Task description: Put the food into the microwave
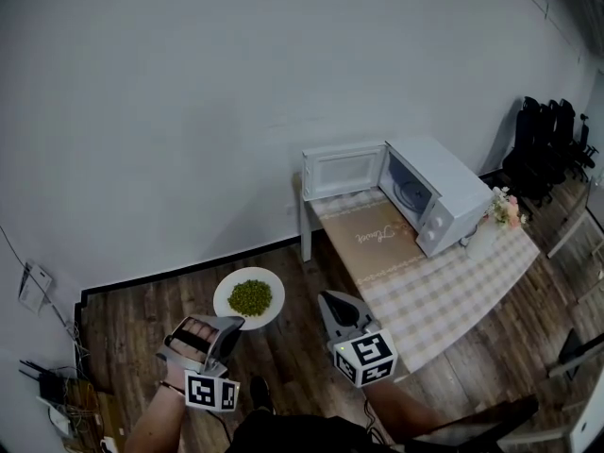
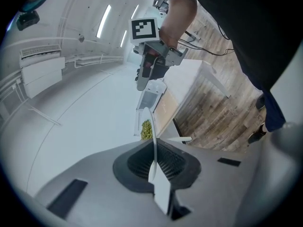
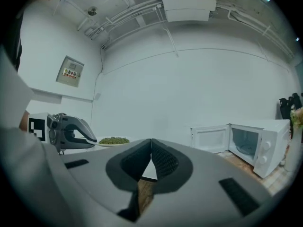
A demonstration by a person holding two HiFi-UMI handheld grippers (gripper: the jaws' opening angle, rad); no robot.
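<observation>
Head view showed the left gripper (image 1: 233,323) with fingers pinching the plate (image 1: 222,298) by its rim, well apart from the open microwave (image 1: 444,192). The right gripper (image 1: 328,300) had its fingers pressed together, empty; loading remained.

**A:** Item one, the left gripper (image 1: 231,322)?

**B:** It sits in the lower left of the head view. Its jaws are closed on the rim of a plate (image 2: 152,143), which stands edge-on between them in the left gripper view. Fingers (image 1: 198,330) wrap the handle. The left marker cube (image 1: 211,391) is below, and the left forearm (image 1: 151,425) runs to the bottom edge.

**A:** Item two, the right gripper (image 1: 327,297)?

**B:** It is at lower centre. The jaws are pressed together with nothing between them. The right marker cube (image 1: 366,359) is behind, and the right forearm (image 1: 401,406) is further back.

**A:** And how do the two stand to each other?

**B:** They are side by side and apart, and both point towards the upper part of the frame.
</observation>
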